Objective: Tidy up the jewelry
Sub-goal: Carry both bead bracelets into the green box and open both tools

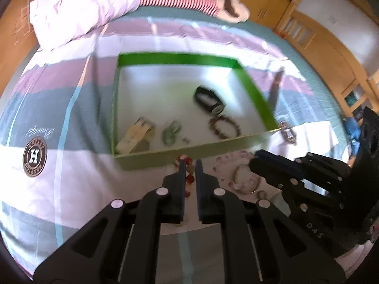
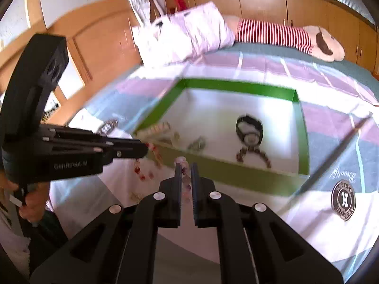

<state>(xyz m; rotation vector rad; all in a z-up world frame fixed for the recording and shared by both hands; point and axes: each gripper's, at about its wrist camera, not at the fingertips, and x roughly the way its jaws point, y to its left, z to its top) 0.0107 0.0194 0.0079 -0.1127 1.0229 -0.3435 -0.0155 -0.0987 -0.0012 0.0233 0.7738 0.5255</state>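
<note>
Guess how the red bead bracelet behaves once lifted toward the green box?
Likely floppy: the red bead bracelet drapes in a loose strand between the left gripper fingers. Beads look smooth and rounded, so it may slip. Probably light, and apt to swing and snag the green box wall.

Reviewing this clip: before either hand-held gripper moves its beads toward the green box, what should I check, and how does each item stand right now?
1. Left hand-held gripper closed on the red bead bracelet: ok, beads sit between its fingers.
2. Right hand-held gripper closed on the pink bead bracelet: ok.
3. Both strands lifted off the bedspread: cannot tell, frames are blurred.
4. Free floor in the green box: ok, the far half is bare.
5. Silver bangle left outside the box: not ok.
</note>
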